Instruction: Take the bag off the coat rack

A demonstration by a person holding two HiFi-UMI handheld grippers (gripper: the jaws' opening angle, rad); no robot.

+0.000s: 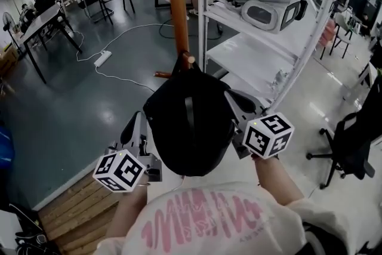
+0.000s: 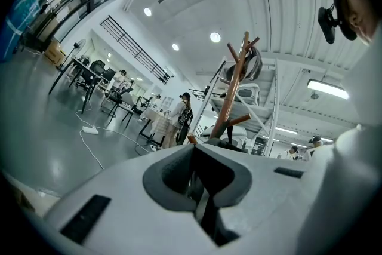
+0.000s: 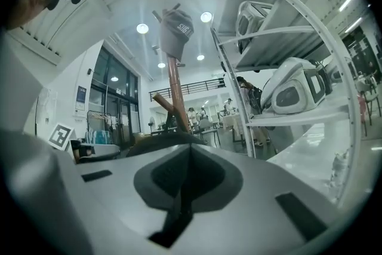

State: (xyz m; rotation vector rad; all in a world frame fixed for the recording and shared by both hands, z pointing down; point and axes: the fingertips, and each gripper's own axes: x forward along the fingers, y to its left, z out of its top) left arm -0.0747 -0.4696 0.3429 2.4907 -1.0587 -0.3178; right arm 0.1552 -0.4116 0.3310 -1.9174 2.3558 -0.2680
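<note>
1. Left gripper (image 1: 142, 131) and right gripper (image 1: 236, 106) are both clenched, one on each side of the bag (image 1: 191, 128). A dark strip in each seam looks like bag material, so they are likely gripping it.
2. Bag sits between them on the near side of the coat rack (image 1: 177, 9), its top right at the rack's low peg (image 1: 190, 59).
3. Open room: bare grey floor left of the coat rack, out to desks (image 1: 42, 21) well beyond it.
4. Tight side: the upright of the white shelving (image 1: 203, 9) stands just right of the coat rack, and the right gripper is near its curved brace.
5. White machine (image 1: 268, 6) sits on a shelf right of the coat rack.
6. Power strip (image 1: 102, 58) with white cable lies on the floor left of the coat rack. Office chair (image 1: 349, 140) is well right of it. Wooden pallet (image 1: 77, 206) is on the near side, to its left.
</note>
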